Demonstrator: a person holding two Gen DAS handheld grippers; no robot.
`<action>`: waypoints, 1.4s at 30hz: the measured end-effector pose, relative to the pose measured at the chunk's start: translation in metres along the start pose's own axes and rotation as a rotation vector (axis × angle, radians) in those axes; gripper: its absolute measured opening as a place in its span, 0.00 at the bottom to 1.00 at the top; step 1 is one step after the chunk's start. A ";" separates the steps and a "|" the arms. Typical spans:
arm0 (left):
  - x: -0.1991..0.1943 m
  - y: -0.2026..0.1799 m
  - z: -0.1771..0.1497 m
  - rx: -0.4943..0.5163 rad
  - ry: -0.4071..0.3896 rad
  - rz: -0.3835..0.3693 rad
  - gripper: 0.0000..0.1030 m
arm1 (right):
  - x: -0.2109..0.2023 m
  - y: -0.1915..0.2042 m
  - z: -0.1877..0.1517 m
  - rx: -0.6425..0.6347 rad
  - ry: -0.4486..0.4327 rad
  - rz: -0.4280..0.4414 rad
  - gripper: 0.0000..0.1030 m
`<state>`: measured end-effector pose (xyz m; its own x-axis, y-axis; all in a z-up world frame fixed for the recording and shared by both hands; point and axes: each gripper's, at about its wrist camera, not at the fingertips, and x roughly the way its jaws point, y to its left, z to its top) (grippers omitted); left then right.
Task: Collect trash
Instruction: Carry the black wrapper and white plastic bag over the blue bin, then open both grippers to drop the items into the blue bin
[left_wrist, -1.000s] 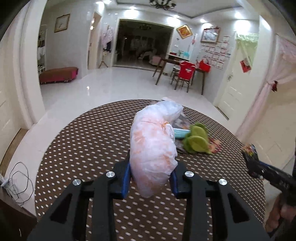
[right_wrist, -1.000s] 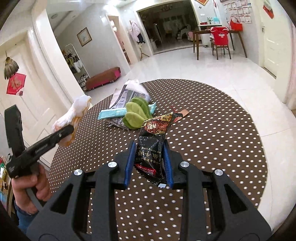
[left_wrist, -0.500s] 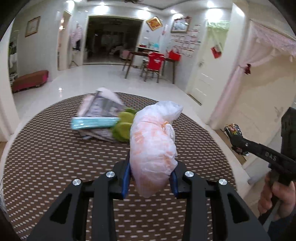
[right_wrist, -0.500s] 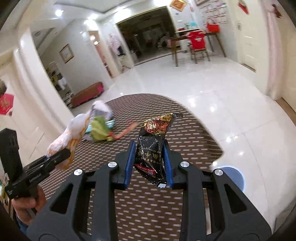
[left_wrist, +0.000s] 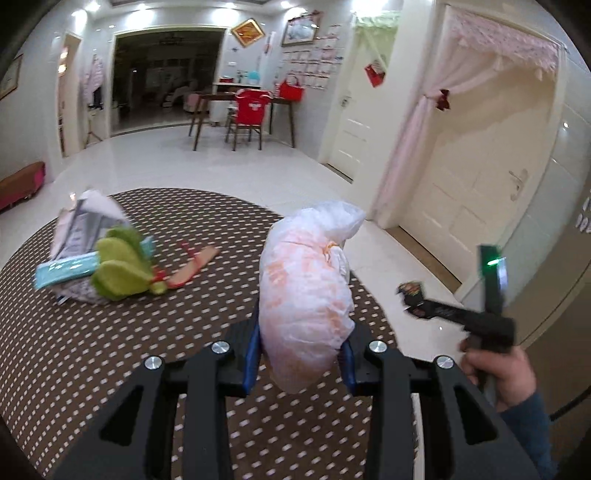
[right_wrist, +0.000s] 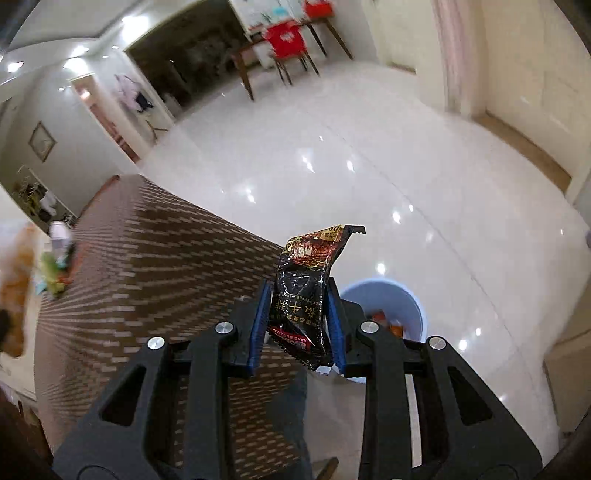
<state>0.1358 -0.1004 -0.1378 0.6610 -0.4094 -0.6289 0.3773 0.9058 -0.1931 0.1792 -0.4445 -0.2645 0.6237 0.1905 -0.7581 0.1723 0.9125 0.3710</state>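
Crinkled white plastic, blotched orange, makes up the knotted bag (left_wrist: 304, 295) clamped between the left gripper (left_wrist: 301, 354) and its blue pads, above the brown dotted tablecloth (left_wrist: 110, 350). Farther off on the cloth lie green pouches (left_wrist: 118, 266) and a pale blue packet (left_wrist: 66, 267). From the right wrist, the right gripper (right_wrist: 297, 328) pinches a glossy black snack wrapper (right_wrist: 304, 295), creased and torn-edged, over a round pale blue bin (right_wrist: 410, 306) on the shiny white floor (right_wrist: 369, 166).

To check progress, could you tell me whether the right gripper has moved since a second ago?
Yes. The right gripper swung off the table toward the blue bin.
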 end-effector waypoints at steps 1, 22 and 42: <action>0.004 -0.003 0.002 0.004 0.005 -0.007 0.33 | 0.010 -0.007 0.000 0.013 0.018 -0.002 0.30; 0.199 -0.124 0.042 0.155 0.393 -0.257 0.33 | -0.052 -0.126 0.025 0.295 -0.184 0.011 0.82; 0.243 -0.143 0.057 0.137 0.448 -0.134 0.87 | -0.073 -0.123 0.013 0.352 -0.210 0.004 0.94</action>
<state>0.2792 -0.3352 -0.2203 0.2675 -0.4068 -0.8735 0.5419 0.8131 -0.2127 0.1223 -0.5755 -0.2473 0.7605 0.0824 -0.6441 0.3974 0.7253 0.5621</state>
